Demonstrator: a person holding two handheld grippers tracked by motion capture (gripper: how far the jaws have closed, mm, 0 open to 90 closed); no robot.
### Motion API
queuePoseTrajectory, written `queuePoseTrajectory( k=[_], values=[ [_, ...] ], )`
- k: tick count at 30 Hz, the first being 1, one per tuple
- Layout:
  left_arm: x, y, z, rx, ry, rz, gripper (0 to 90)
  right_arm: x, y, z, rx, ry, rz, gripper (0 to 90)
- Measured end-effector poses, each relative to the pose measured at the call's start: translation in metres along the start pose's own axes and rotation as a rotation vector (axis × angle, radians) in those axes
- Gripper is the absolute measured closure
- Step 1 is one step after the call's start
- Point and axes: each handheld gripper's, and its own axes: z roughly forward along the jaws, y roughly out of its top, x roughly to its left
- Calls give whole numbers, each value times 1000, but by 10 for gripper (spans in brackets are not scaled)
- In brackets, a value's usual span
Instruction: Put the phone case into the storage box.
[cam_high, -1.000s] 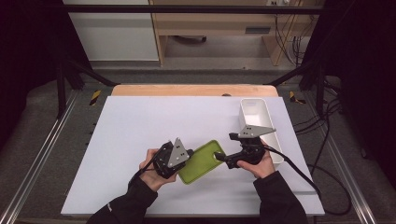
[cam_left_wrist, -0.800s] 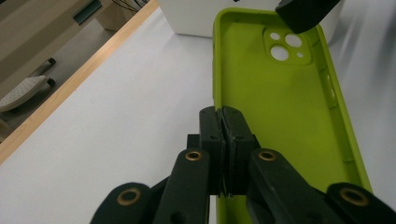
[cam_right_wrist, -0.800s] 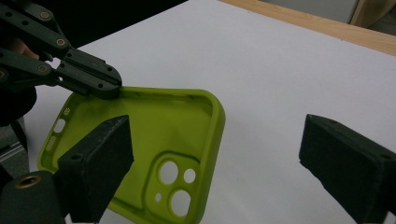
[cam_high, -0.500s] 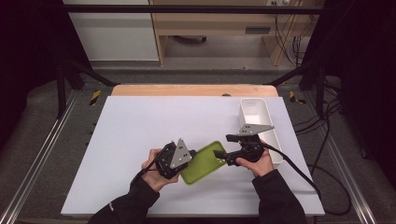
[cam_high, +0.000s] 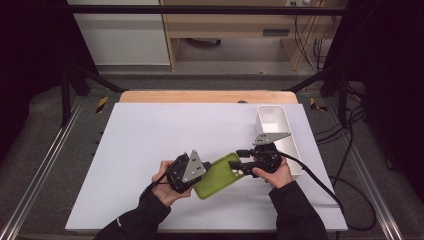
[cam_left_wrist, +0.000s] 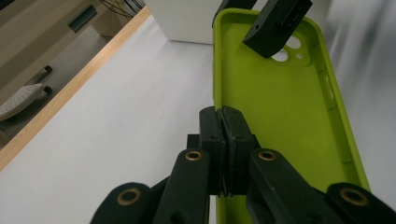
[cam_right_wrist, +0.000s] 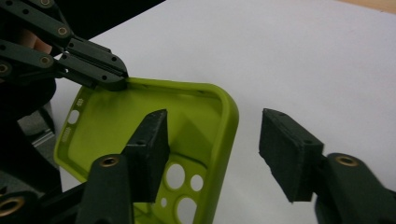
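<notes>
Left gripper view shows the left gripper (cam_left_wrist: 223, 140) with its two black jaws pressed tight on the side wall of a green phone case (cam_left_wrist: 275, 116). The case has its hollow side up, and round camera holes sit at its far end. In the right gripper view, the right gripper (cam_right_wrist: 212, 154) has its jaws wide apart. One jaw sits inside the case near the camera holes, and the other jaw is outside the case wall, not touching it. In the high view, the case (cam_high: 216, 176) lies low over the white surface (cam_high: 165, 135), between the two grippers, near the person's side. A white bin (cam_high: 295, 150) stands just beside the right gripper.
</notes>
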Motion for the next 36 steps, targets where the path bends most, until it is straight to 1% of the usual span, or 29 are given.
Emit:
queuePoseTrajectory(
  k=[3,4,5,7,18,28,36],
  values=[
    [0,0,0,0,0,3,883,-1,0,0,10,26,18,510],
    [0,0,0,0,0,3,884,-1,1,0,16,42,31,547],
    [0,0,0,-1,0,4,884,-1,1,0,16,42,31,547],
    [-1,-1,0,0,0,5,884,-1,1,-1,20,59,37,578],
    [-1,-3,-1,8,3,17,883,-2,1,-1,42,75,59,654],
    [-3,-5,0,19,0,33,883,-3,2,-4,54,84,66,718],
    [-4,-6,1,26,-4,42,883,-3,2,-5,66,89,71,749]
  ],
)
